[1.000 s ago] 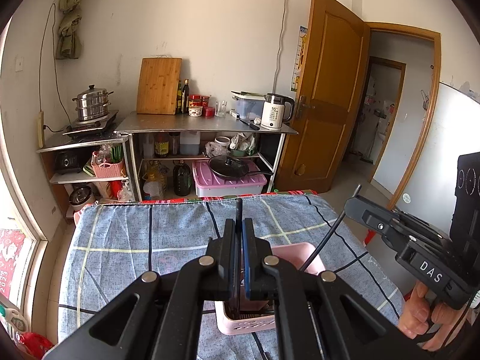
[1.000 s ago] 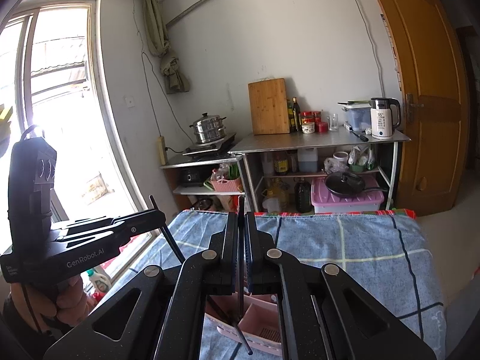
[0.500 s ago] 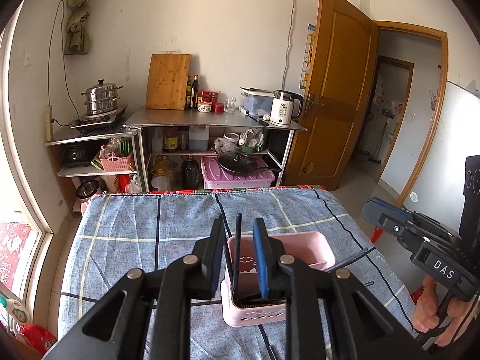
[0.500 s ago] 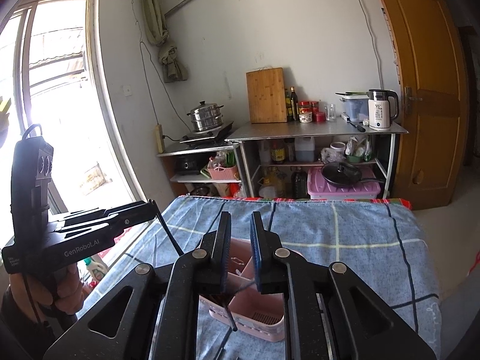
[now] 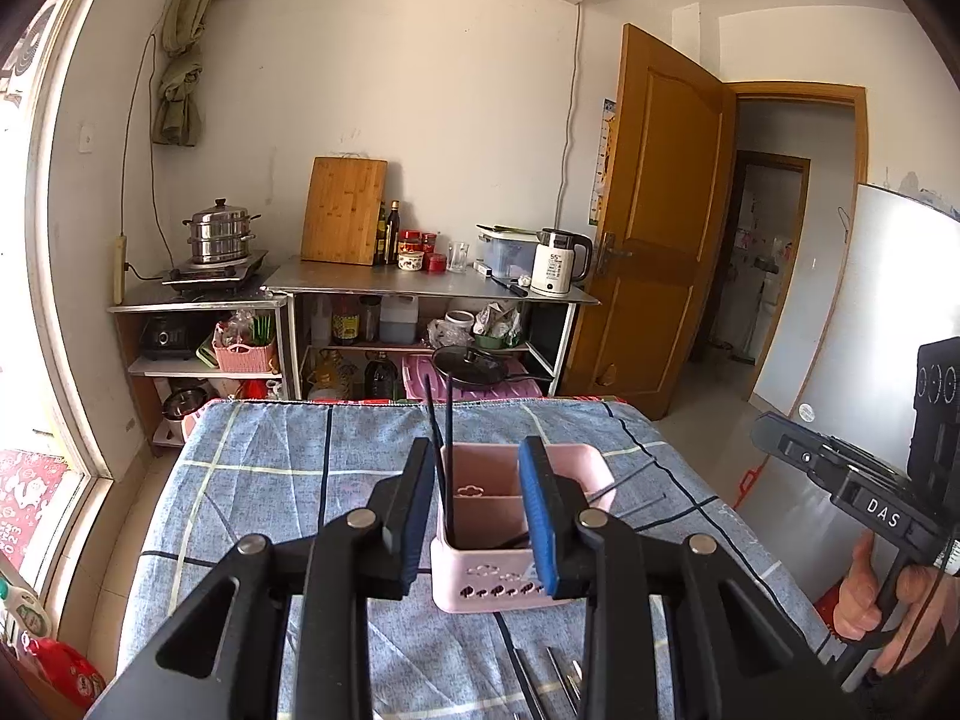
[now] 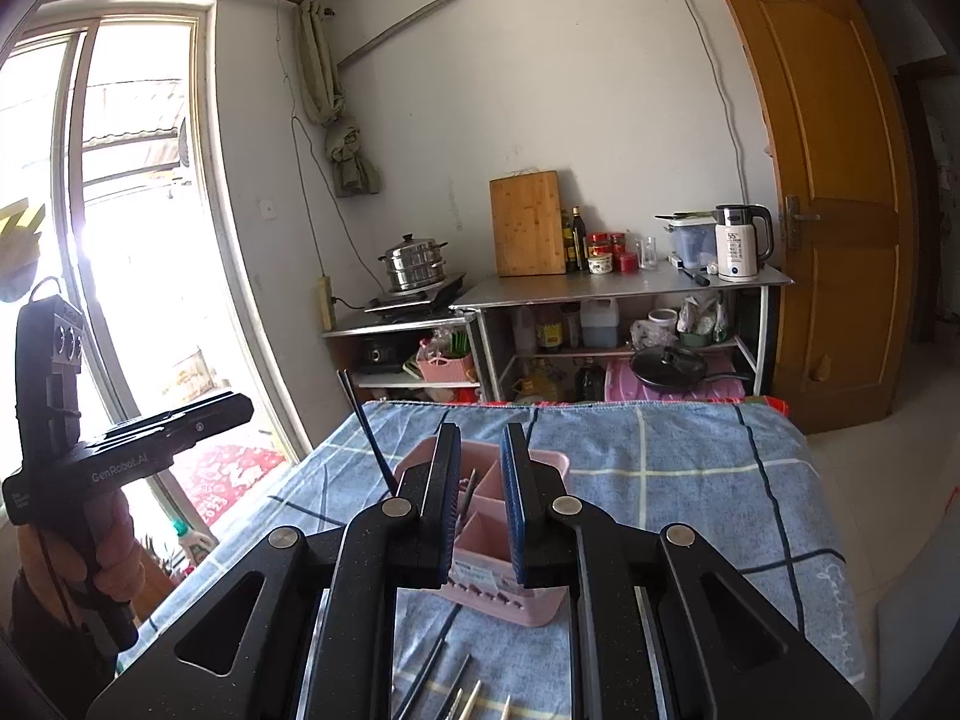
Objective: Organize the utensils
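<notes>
A pink utensil caddy (image 5: 492, 585) with dividers stands on the blue checked tablecloth (image 5: 252, 480); it also shows in the right wrist view (image 6: 510, 600). Two black chopsticks (image 5: 445, 456) stand upright in its left compartment, and one chopstick (image 6: 369, 435) leans out in the right wrist view. My left gripper (image 5: 477, 504) is open and empty just above and in front of the caddy. My right gripper (image 6: 480, 498) is open and empty above the caddy too. Several loose utensils (image 6: 462, 696) lie on the cloth near the front edge; they also show in the left wrist view (image 5: 552, 678).
Behind the table stand a steel shelf unit (image 5: 420, 282) with a cutting board (image 5: 342, 210), bottles and a kettle (image 5: 558, 261), and a steamer pot (image 5: 219, 237). A wooden door (image 5: 654, 228) is open at the right, a window (image 6: 120, 240) at the left.
Both grippers were shut on black chopsticks a second ago. Both have opened and let the chopsticks go into the caddy, then drawn back and upward.
</notes>
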{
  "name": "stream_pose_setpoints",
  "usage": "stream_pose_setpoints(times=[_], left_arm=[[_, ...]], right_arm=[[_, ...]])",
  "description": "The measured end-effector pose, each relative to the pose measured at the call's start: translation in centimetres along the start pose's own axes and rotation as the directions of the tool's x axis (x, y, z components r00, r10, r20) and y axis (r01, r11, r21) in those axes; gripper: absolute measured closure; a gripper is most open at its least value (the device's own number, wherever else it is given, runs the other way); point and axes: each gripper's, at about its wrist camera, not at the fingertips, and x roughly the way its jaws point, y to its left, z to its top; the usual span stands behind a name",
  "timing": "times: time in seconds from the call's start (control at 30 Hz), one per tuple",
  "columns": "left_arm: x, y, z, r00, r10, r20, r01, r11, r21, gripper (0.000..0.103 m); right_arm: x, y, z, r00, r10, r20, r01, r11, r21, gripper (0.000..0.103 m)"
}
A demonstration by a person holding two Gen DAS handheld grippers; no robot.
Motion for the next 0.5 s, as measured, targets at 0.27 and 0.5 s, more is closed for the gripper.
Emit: stream_pose_setpoints(times=[0.27, 0.5], left_arm=[[-1.5, -1.8, -5.1, 0.997, -0.054, -0.048, 0.055, 0.998, 0.006, 0.072], [-1.1, -3.0, -9.9, 0.987, -0.094, -0.134, 0.093, 0.996, -0.014, 0.072]], right_arm=[[-2.6, -0.6, -4.1, 0.999, 0.004, -0.035, -0.003, 0.999, 0.032, 0.089], [-2.9, -1.1, -7.9, 0.994, 0.007, -0.109, 0.000, 0.998, 0.062, 0.089]])
